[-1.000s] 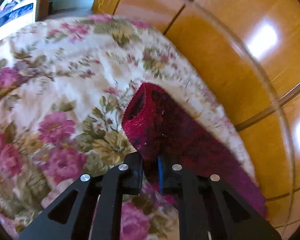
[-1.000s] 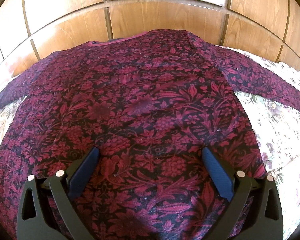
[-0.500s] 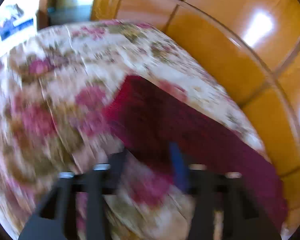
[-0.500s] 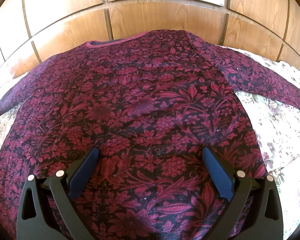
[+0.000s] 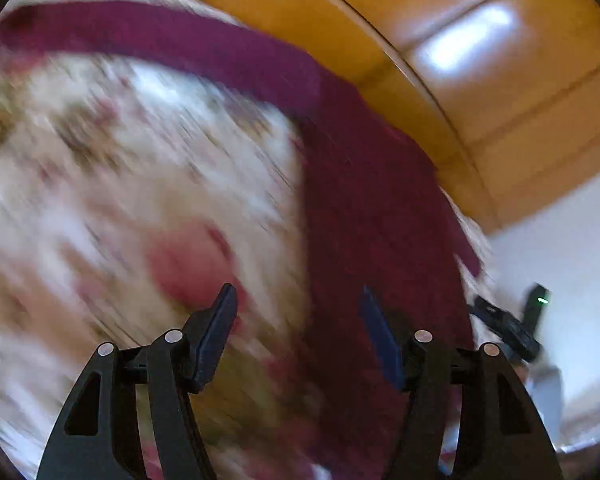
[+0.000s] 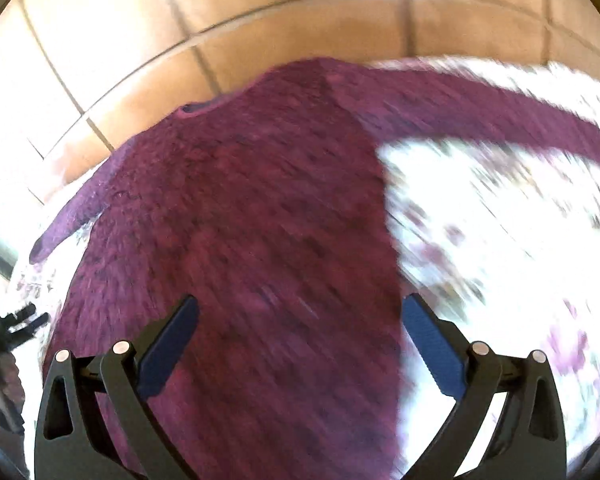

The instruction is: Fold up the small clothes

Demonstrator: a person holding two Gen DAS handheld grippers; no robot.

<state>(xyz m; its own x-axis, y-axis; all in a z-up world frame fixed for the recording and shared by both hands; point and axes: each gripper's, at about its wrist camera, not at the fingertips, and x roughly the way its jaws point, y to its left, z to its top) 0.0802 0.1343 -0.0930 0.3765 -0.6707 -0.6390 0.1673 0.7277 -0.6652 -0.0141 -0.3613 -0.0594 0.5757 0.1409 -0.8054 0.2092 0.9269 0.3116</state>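
Note:
A dark red floral long-sleeved top lies spread flat on a floral bedspread, neck toward the wooden headboard. Both views are motion-blurred. My right gripper is open and empty above the lower body of the top. In the left wrist view the top runs down the middle with its left sleeve stretched to the upper left. My left gripper is open and empty above the top's left side edge.
A glossy wooden headboard stands behind the top. The bedspread spreads to the left. The other gripper shows at the right edge of the left wrist view and at the left edge of the right wrist view.
My left gripper has let go of the sleeve cuff, opened, and swung right toward the top's body. My right gripper has pulled back and shifted, staying open.

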